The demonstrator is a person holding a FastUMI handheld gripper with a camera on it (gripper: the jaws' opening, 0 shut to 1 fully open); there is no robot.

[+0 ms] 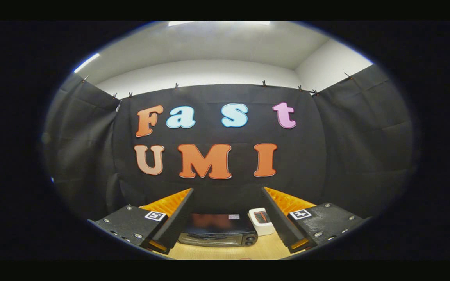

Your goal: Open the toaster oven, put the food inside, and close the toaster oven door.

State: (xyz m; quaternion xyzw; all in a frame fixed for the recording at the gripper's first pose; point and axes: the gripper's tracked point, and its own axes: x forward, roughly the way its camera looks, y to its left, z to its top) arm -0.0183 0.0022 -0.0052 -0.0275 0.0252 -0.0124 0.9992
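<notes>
The toaster oven (218, 233) is sitting well beyond the fingers, showing in the gap between them, a dark box with a glossy glass door and knobs at its right end. Its door is standing closed. It is resting upright on the pale wooden surface (225, 251).

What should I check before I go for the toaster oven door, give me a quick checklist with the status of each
1. Gripper open: ok, fingers spread wide, nothing between them.
2. Toaster oven in sight: ok, it sits on the wooden table, seen in the gap between the fingers and well beyond them.
3. Oven door shut, ready to open: appears ok, glass front looks upright.
4. Door handle located: cannot tell, too small to make out.
5. Food located: cannot tell; a white container stands right beside the oven, contents unclear.
6. Path to the oven free: ok, bare table ahead.
</notes>
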